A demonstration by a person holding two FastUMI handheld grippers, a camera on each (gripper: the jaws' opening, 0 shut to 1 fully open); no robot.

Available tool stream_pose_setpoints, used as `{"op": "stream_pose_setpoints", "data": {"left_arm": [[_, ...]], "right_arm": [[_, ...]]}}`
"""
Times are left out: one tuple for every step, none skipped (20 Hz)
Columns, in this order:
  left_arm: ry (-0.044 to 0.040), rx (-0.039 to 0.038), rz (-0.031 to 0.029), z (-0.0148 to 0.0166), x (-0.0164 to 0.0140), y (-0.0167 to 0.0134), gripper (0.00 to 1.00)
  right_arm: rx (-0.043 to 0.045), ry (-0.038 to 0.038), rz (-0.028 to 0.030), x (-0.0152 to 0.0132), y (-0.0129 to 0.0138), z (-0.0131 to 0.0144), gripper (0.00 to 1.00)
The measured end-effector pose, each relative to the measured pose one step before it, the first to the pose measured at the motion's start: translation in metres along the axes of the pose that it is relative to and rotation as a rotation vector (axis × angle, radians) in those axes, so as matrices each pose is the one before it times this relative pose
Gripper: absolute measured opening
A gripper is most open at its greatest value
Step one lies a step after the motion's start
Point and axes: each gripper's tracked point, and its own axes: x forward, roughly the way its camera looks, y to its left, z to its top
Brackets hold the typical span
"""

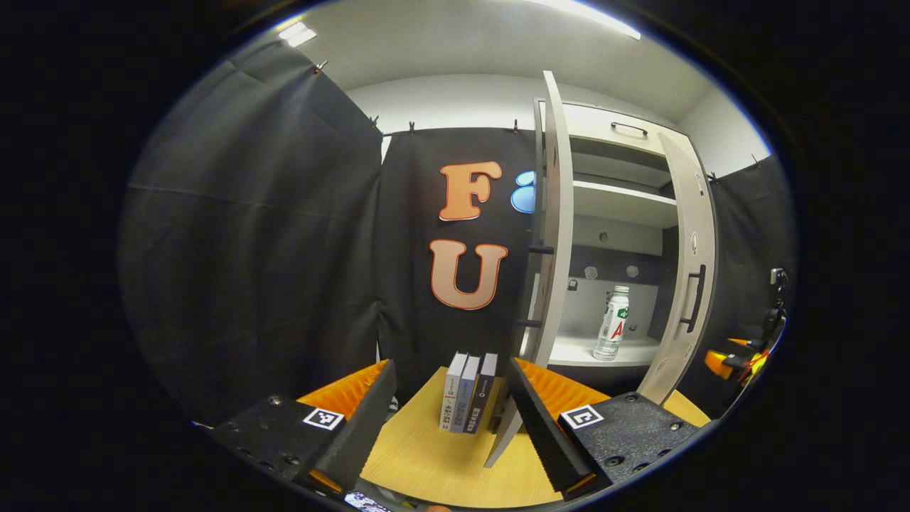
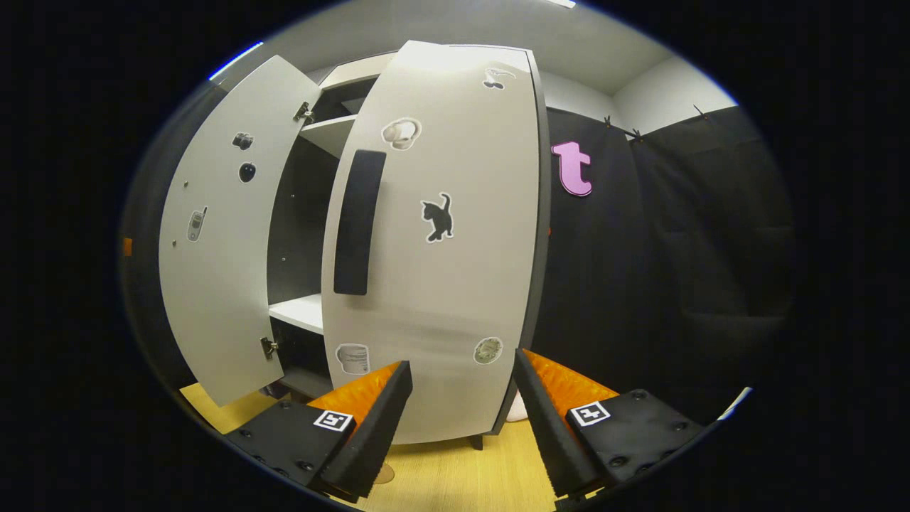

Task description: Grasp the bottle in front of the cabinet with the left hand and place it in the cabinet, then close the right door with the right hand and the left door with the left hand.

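Observation:
In the left gripper view the clear bottle [image 1: 611, 323] with a white cap stands upright on the lower shelf [image 1: 569, 352] inside the white cabinet. The left door [image 1: 557, 213] stands wide open, seen edge-on. The right door [image 1: 688, 270] is partly swung in. My left gripper [image 1: 452, 366] is open and holds nothing, left of the cabinet and back from it. In the right gripper view the right door [image 2: 434, 249] with its dark handle [image 2: 359, 220] faces me closely. My right gripper [image 2: 462, 363] is open just before the door's lower face.
Three books [image 1: 467, 398] stand upright on the yellow wooden table [image 1: 426, 455] just beyond my left gripper's fingers, beside the left door's lower corner. The left door [image 2: 220, 235] hangs open at left in the right gripper view. The other gripper [image 1: 743, 359] sits at the far right.

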Motion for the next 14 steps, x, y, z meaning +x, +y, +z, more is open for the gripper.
{"op": "stream_pose_setpoints", "data": {"left_arm": [[0.00197, 0.00413, -0.00114, -0.00248, 0.00747, -0.00074, 0.96], [0.00653, 0.00392, -0.00041, -0.00242, 0.0068, -0.0008, 0.95], [0.00446, 0.00127, -0.00375, -0.00292, 0.00658, -0.00148, 0.96], [0.00301, 0.00074, -0.00411, -0.00225, 0.00723, -0.00186, 0.96], [0.00181, 0.00398, -0.00367, -0.00195, 0.00642, -0.00117, 0.96], [0.00164, 0.00716, -0.00133, -0.00288, 0.00844, 0.00057, 0.96], [0.00351, 0.00576, -0.00505, -0.00214, 0.00871, -0.00039, 0.96], [0.00638, -0.00036, -0.00667, -0.00439, 0.00944, -0.00218, 0.96], [0.00315, -0.0019, -0.00246, -0.0027, 0.0083, -0.00067, 0.96], [0.00183, 0.00094, -0.0018, -0.00271, 0.0089, 0.00054, 0.96], [-0.00237, 0.0066, -0.00263, -0.00189, 0.00894, 0.00011, 0.96], [-0.00031, 0.00869, -0.00254, -0.00247, 0.00805, -0.00028, 0.96], [0.00269, 0.00911, -0.00157, -0.00274, 0.00764, -0.00009, 0.96], [0.00282, 0.00733, -0.00221, -0.00402, 0.00692, -0.00106, 0.96]], "right_arm": [[-0.00053, 0.00622, -0.00294, -0.00516, -0.00426, 0.00194, 0.95], [0.00137, 0.00605, -0.00409, -0.00537, -0.00516, 0.00214, 0.95], [0.00112, 0.00561, -0.00817, -0.00463, -0.00664, 0.00203, 0.95], [0.00023, -0.00229, -0.01035, -0.00518, -0.00707, 0.00351, 0.95], [0.00381, -0.00639, -0.00732, -0.00481, -0.00611, 0.00441, 0.95], [0.00618, -0.00551, -0.00404, -0.00392, -0.00483, 0.00329, 0.95], [0.00413, -0.00441, -0.00479, -0.00288, -0.00458, 0.00273, 0.95], [-0.00155, -0.00682, -0.00889, -0.00225, -0.00553, 0.00228, 0.95], [-0.00552, -0.0041, -0.0141, -0.00206, -0.00703, 0.00158, 0.95], [-0.00383, -0.00207, -0.01153, -0.00189, -0.00574, 0.00066, 0.95], [-0.00206, -0.00058, -0.00781, -0.00076, -0.00315, 0.00039, 0.95], [-0.00137, 0.00264, -0.00596, -0.00099, -0.00293, -0.00093, 0.95], [-0.00121, 0.00157, -0.00273, -0.00042, -0.00195, -0.00048, 0.95], [-0.00073, 0.00119, -0.00177, -0.00045, -0.00175, 0.00011, 0.95]]}}
